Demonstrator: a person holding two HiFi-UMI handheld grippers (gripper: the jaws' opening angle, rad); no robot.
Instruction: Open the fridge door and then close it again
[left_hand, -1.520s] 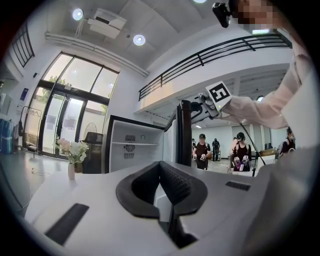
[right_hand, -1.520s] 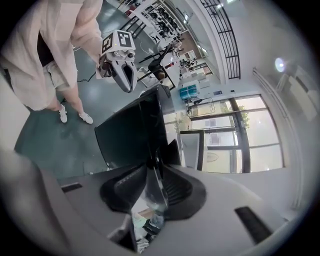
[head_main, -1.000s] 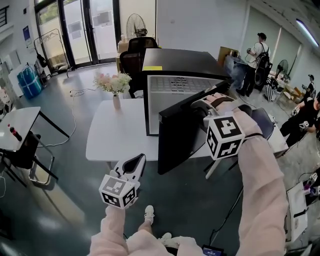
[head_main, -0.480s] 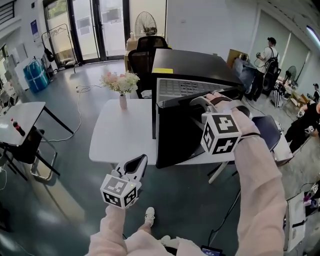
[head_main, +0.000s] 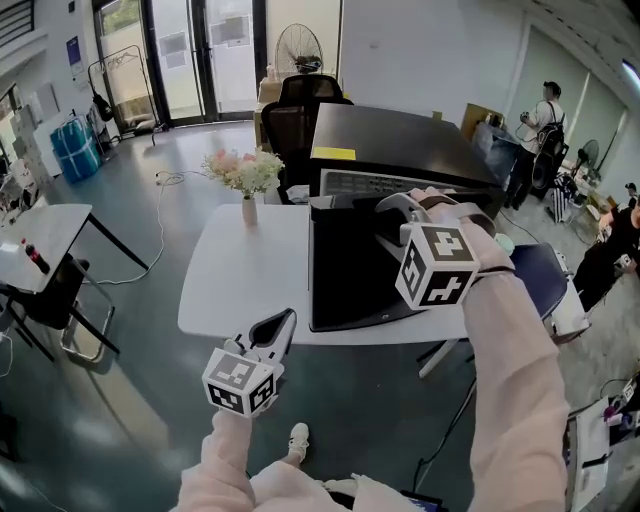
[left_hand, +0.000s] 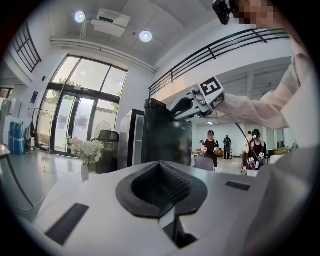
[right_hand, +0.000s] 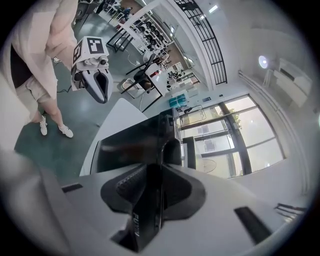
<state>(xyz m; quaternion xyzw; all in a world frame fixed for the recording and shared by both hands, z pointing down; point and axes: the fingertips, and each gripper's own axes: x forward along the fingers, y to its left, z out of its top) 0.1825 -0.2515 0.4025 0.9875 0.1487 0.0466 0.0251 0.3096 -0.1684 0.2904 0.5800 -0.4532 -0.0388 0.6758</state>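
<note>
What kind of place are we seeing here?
Probably an open office or lab hall: tall glass doors, an office chair, and a small black fridge standing on a white table.

- Your sleeves (head_main: 515, 380): pale pink, loose, long on both arms, creased along the forearm.
- Light-coloured shorts (right_hand: 34, 91) below the pink top; white sneakers (head_main: 298, 432).
- Black camera (left_hand: 222, 10) mounted at your head.
- Left gripper (head_main: 280, 320): white shell with dark, tapered jaws. Its marker cube (head_main: 238, 382) is white with black square patterns on each face.
- Right gripper (head_main: 385, 225): same white shell, with a matching cube above the wrist.
- Jaw pads (left_hand: 172, 182): black and finely ribbed, set in a dark rounded collar, with dark slots on either side of the shell.
</note>
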